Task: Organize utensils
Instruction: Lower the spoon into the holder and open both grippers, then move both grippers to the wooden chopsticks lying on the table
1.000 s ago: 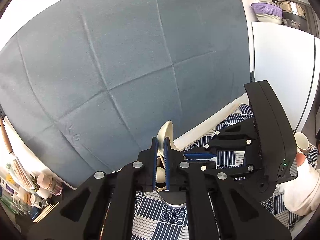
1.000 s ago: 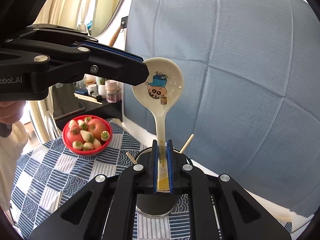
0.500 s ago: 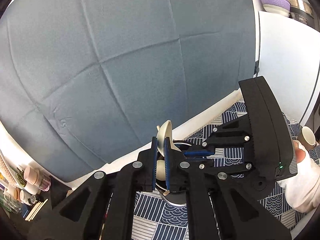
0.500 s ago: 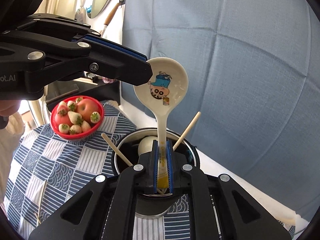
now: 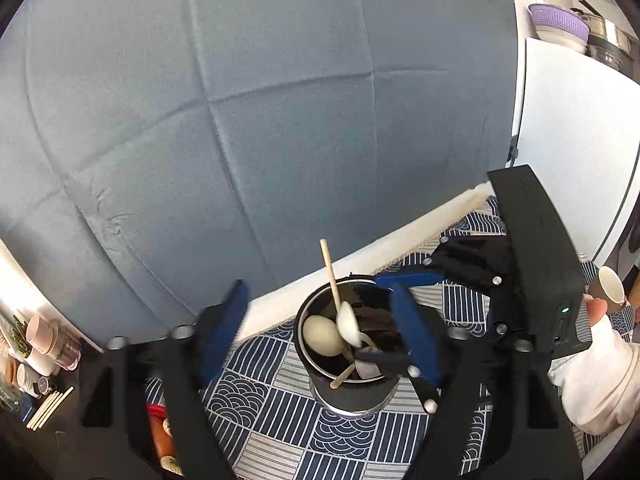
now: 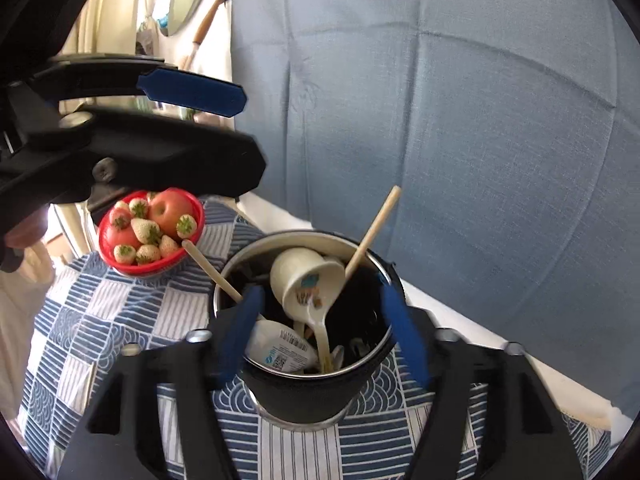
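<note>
A black metal utensil holder [image 6: 312, 388] stands on the blue patterned tablecloth; it also shows in the left wrist view [image 5: 352, 392]. Inside it lie a white ceramic spoon with a cartoon print [image 6: 308, 284], another white spoon [image 5: 322, 336] and two wooden chopsticks [image 6: 374, 228]. My right gripper [image 6: 320, 332] is open, its jaws spread either side of the holder's rim, holding nothing. My left gripper [image 5: 320, 324] is open and empty above the holder; it also appears at upper left in the right wrist view [image 6: 192, 120].
A red bowl of strawberries and an apple [image 6: 150, 232] sits left of the holder. A grey-blue cloth backdrop [image 5: 260, 120] hangs behind the table. Jars and sticks [image 5: 44, 360] stand on a dark shelf at left. A white cabinet [image 5: 572, 140] is at right.
Both grippers opened and let go of the white spoon, which dropped into the holder. Both grippers have come lower and closer to the holder.
</note>
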Action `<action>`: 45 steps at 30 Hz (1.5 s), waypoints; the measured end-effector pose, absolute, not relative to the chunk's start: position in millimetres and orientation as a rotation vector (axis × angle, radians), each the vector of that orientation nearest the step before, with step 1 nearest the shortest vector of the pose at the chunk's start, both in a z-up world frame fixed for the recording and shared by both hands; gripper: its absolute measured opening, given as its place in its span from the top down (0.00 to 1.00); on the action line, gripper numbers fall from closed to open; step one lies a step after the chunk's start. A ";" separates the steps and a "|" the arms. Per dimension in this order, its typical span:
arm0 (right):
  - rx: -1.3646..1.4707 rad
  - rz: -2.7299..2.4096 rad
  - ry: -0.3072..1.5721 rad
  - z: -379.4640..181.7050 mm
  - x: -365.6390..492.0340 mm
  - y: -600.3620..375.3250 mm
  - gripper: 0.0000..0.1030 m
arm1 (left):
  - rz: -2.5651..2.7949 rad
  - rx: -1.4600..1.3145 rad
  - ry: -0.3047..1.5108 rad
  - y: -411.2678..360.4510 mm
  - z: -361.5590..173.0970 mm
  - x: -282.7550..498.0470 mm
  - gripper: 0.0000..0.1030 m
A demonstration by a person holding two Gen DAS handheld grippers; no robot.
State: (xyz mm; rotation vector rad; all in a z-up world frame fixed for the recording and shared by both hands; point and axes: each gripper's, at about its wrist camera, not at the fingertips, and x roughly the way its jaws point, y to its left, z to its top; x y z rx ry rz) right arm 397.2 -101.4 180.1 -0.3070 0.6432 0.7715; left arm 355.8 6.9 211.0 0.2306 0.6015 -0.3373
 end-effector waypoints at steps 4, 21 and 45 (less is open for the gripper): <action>-0.330 0.742 0.591 192.1 384.7 -106.9 0.15 | -0.265 0.216 0.550 22.2 219.6 339.9 0.06; -0.421 0.737 0.585 195.6 335.9 -123.1 0.13 | -0.113 0.034 0.716 75.1 179.7 302.1 0.06; -0.478 0.829 0.732 133.3 248.1 -143.0 0.12 | 0.066 -0.012 0.921 92.0 91.3 228.3 0.06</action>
